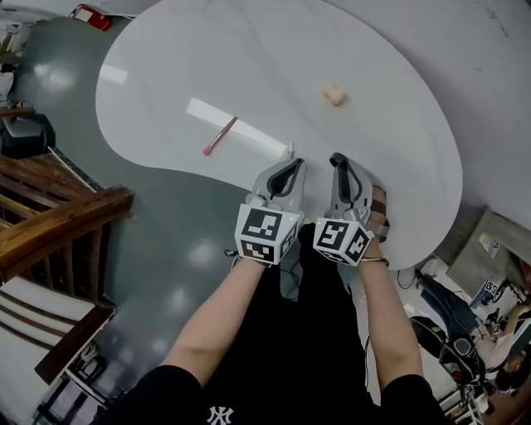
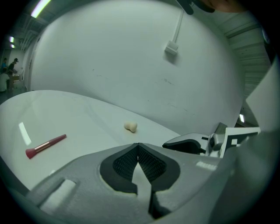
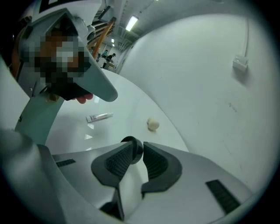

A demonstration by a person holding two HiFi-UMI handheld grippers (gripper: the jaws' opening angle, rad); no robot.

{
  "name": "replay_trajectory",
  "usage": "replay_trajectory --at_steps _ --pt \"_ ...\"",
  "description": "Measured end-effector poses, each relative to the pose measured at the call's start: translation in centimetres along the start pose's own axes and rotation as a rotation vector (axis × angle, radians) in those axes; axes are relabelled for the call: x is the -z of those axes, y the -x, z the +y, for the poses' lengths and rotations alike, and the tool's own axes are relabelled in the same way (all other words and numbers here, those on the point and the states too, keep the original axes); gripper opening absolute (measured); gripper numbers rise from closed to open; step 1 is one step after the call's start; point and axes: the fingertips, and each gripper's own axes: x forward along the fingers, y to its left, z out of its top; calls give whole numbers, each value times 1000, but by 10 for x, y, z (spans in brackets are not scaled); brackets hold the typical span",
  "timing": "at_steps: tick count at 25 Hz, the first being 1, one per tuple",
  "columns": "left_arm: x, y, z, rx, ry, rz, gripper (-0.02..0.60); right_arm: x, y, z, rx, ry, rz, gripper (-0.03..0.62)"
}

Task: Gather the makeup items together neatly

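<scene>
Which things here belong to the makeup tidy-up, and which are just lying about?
Job:
pink brush
beige sponge
small tube
dark round item, held in the right gripper

Lying about:
wooden furniture
red object beyond the table
wall box with cable

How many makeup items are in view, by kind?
Pink brush: 1
Beige sponge: 1
Small tube: 1
Black round item, held by the right gripper: 1
Total: 4
</scene>
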Motion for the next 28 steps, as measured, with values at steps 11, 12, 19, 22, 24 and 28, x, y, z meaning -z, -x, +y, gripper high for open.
replay_trajectory --at_steps 11,12,19,22,24,28 --pt "9 5 0 -1 2 17 9 4 13 18 -80 -119 -23 95" --pt "10 6 0 0 1 18 9 4 15 20 -90 -130 -23 103" --pt "12 5 -2 11 -10 26 9 13 27 28 -135 -196 -17 146" --pt "13 7 -3 15 -14 29 9 13 38 34 -156 -213 -24 147" --pt "14 8 -5 19 -19 31 9 13 44 41 -176 -210 -32 149" --pt "17 10 -6 23 -26 38 9 8 52 60 -224 -173 -50 149"
